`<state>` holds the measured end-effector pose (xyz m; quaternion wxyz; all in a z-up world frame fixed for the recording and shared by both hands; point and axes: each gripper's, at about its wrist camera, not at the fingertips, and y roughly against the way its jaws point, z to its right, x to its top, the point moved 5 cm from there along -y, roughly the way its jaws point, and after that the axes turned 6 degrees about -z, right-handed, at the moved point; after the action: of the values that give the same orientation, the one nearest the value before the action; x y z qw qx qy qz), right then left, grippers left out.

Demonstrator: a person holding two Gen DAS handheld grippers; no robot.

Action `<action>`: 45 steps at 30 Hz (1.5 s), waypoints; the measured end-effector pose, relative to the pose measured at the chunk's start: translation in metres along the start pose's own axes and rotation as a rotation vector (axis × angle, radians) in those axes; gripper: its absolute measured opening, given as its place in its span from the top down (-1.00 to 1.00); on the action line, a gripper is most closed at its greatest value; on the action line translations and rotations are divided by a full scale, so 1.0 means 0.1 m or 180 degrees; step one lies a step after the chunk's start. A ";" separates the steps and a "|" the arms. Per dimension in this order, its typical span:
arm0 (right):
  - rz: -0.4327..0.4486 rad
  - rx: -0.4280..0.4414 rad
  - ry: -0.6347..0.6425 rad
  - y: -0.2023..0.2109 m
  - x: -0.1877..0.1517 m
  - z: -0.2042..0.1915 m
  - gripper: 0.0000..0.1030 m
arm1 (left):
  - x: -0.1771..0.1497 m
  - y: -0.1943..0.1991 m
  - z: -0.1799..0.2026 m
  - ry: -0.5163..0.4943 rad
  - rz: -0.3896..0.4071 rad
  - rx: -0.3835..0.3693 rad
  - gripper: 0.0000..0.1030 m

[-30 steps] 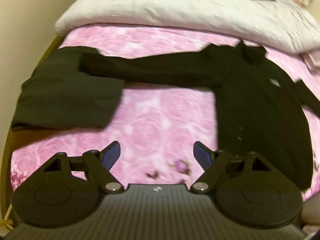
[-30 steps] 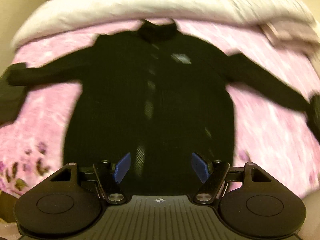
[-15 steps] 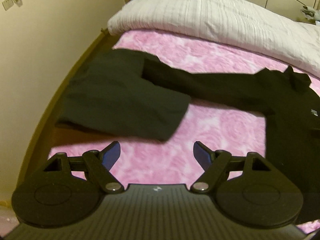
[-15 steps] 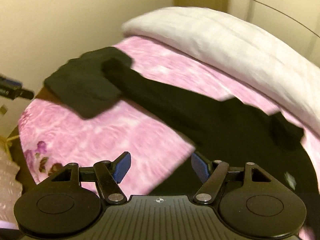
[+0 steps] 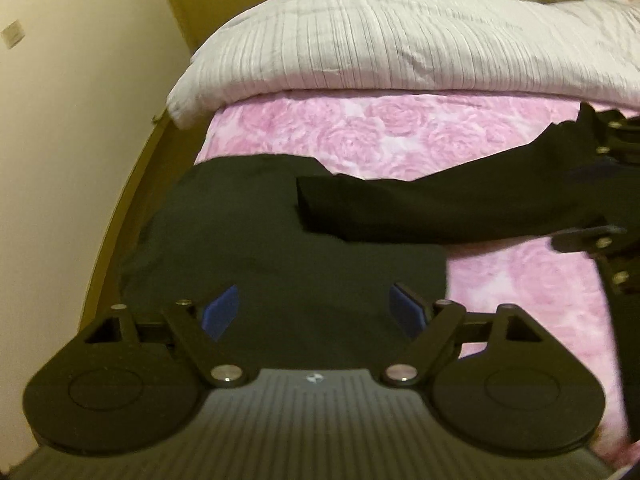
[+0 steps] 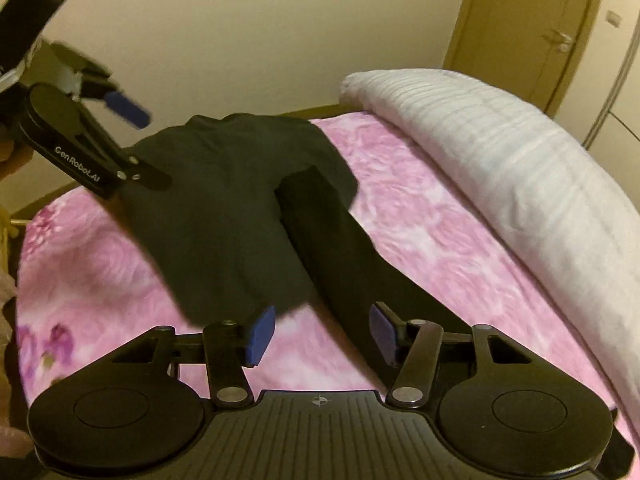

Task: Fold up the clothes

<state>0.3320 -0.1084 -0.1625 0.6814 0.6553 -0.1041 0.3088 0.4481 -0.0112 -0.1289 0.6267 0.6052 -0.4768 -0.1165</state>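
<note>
My two claws over the bed

My left claw (image 5: pixel 310 312) and right claw (image 6: pixel 320 336) are both wide open, holding nothing. The folded black top (image 6: pixel 224 200) lies on the pink blanket (image 6: pixel 420 216), with a long black sleeve (image 6: pixel 340 248) resting across it.

Black sleeve (image 5: pixel 440 212), pink rose-patterned bedspread (image 5: pixel 380 136)

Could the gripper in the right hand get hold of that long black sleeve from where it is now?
Probably yes. The right hand-held gripper is open and the sleeve stretches across the pink bedspread just ahead of it, with nothing lying on top.
</note>
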 end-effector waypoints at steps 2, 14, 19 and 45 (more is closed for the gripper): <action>0.0003 -0.0003 0.0042 -0.33 0.16 -0.04 -0.04 | 0.05 -0.17 -0.13 -0.0038 0.0052 -0.0048 -0.55; -0.0108 -0.0010 0.0418 -1.83 0.80 -0.26 0.29 | -0.14 -0.80 -0.55 -0.0048 0.0245 -0.0246 -0.54; -0.0234 -0.0176 0.0561 -2.13 0.86 -0.30 0.30 | -0.27 -0.86 -0.62 0.0048 0.0176 -0.0286 -0.54; 0.1097 -0.2061 -0.3724 1.67 -3.22 2.87 0.68 | 0.50 -0.19 2.81 -0.0875 0.0296 -0.1021 -0.54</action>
<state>0.0604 -0.4835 -0.1660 0.6158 0.4518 -0.6444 -0.0383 0.2749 -0.2337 -0.1755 0.6488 0.4535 -0.5605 -0.2433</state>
